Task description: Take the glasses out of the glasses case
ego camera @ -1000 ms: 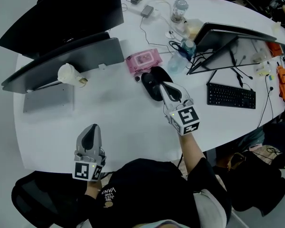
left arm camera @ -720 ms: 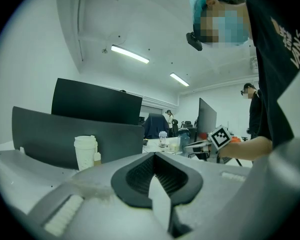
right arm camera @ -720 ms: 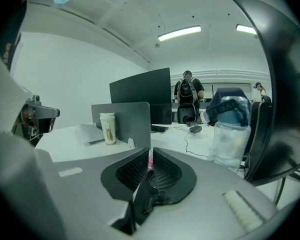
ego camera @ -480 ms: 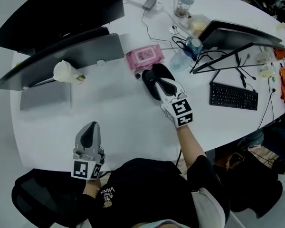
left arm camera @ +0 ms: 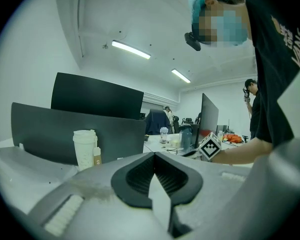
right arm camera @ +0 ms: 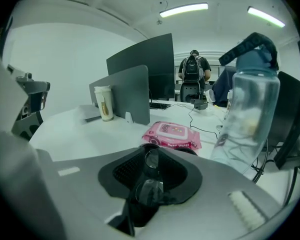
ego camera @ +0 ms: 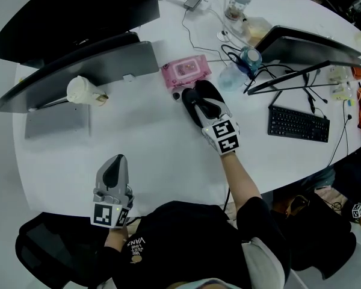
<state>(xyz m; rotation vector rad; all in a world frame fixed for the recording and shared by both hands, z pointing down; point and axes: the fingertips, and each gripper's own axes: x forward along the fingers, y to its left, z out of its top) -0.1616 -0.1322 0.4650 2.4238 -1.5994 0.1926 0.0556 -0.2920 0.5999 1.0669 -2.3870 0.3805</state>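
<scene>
Glasses [right arm camera: 151, 160]: pinched in my right gripper [ego camera: 204, 106], two clear lenses showing one above the other between the dark pads.
Right fingers [right arm camera: 121, 173]: closed narrow on the glasses, reaching out over the middle of the desk [ego camera: 144, 143].
Glasses case [ego camera: 191, 108]: black, lying open on the desk right under my right gripper, just beside a pink wipes pack [ego camera: 186, 70]. Whether the glasses still touch the case, I cannot tell.
Left gripper [ego camera: 114, 168]: held near the desk's front edge, well apart from the case.
Left fingers [left arm camera: 139, 176]: pressed together with nothing between them.
Beyond the case: a clear water bottle [right arm camera: 247, 109] with a blue cap stands near the wipes pack, amid black cables.
Left of the desk: a white paper cup [ego camera: 81, 91] stands in front of a dark monitor [ego camera: 84, 71].
Right of the desk: a black keyboard [ego camera: 298, 124] lies below a second monitor.
</scene>
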